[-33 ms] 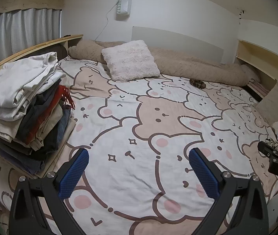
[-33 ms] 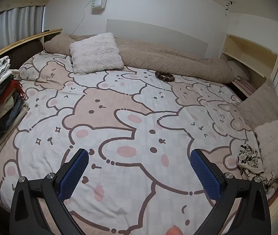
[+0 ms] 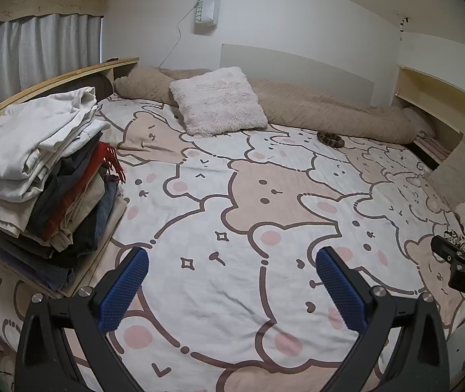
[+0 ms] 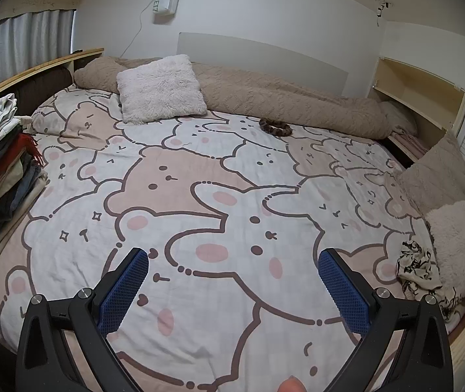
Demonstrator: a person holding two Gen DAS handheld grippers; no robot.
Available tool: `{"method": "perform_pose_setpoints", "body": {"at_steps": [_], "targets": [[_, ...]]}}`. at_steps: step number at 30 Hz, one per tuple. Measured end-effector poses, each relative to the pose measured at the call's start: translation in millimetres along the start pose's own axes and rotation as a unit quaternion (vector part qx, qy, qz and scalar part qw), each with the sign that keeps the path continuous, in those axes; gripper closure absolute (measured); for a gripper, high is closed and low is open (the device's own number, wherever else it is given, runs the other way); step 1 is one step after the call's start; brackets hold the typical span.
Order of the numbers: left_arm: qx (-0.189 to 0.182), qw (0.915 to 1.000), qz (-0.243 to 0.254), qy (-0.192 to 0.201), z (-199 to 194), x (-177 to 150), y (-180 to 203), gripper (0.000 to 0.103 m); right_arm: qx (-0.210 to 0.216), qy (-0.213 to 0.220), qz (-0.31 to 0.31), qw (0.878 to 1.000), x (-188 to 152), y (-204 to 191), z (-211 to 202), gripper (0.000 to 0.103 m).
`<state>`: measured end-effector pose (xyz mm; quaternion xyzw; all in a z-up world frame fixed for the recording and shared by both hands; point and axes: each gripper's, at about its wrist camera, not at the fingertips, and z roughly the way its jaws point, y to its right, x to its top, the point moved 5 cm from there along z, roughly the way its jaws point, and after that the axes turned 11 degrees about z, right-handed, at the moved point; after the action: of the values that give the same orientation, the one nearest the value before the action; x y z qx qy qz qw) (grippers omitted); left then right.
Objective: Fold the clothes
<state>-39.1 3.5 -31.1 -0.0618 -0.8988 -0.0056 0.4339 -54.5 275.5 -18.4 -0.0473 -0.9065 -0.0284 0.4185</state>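
The left gripper [image 3: 232, 289] and the right gripper [image 4: 233, 289] both hang wide open over the bear bedspread [image 4: 199, 196], holding nothing. One tall stack of folded clothes [image 3: 46, 176] sits at the bed's left edge. One small patterned cloth [image 4: 419, 269] lies crumpled at the right edge, beside two fluffy cushions [image 4: 461, 241]. One white fluffy pillow [image 3: 217, 101] rests near the headboard.
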Motion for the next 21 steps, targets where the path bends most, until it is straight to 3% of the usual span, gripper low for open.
{"method": "perform_pose_setpoints", "body": {"at_steps": [21], "targets": [[0.0,1.0,0.009,0.001,1.1,1.7,3.7,0.0,-0.003,-0.006,-0.007,1.0,1.2,5.0,4.8,0.0]]}}
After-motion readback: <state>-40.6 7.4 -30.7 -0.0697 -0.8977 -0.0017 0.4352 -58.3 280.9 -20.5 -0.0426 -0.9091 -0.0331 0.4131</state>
